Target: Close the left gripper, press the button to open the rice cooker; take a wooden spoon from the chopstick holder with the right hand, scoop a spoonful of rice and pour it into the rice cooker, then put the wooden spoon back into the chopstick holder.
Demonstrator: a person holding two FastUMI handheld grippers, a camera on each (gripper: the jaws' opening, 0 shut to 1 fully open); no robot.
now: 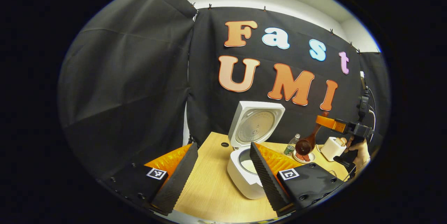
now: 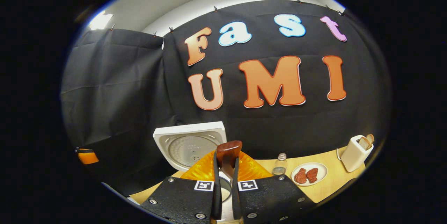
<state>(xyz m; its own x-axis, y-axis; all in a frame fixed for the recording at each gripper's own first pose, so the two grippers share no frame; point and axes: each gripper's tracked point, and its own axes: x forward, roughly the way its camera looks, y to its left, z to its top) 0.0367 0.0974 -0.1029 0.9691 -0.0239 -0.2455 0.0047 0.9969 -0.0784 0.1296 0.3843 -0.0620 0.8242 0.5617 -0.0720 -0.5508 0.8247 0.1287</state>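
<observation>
Leftmost in the left gripper view, the left claw [image 1: 216, 178] hangs over the worktop [image 1: 209, 189] with its fingers spread and nothing between them. Just past its right finger sits the rice cooker [image 1: 244, 176], lid [image 1: 256, 126] already swung up and standing open, something pale lying in the bowl — rice, probably, though the finger hides part of it.

Further right, the right claw [image 1: 326, 122] is pressed together on the handle of the wooden spoon [image 1: 307, 142]. The spoon's long axis runs steeply down and to the left from the grip, so the bowl end hangs lowest, over the plate [image 1: 304, 157] of reddish pieces. A small bottle [image 1: 291, 145] stands between the cooker and the plate, and a toaster [image 1: 332, 148] is beyond the plate, with a hand [image 1: 361, 152] holding the tool behind it.

In the right gripper view the right claw [image 2: 227, 168] pinches the spoon's handle [image 2: 228, 154], whose top pokes up above the fingertips; the cooker's open lid [image 2: 190, 145] lies ahead and slightly left, the pot rim [image 2: 227, 187] just visible below.

Whether the spoon carries rice I cannot tell. Either way, the cooker opening lies to the left of the spoon bowl and lower, and the right hand is the one that must travel that way. No chopstick holder can be made out.
</observation>
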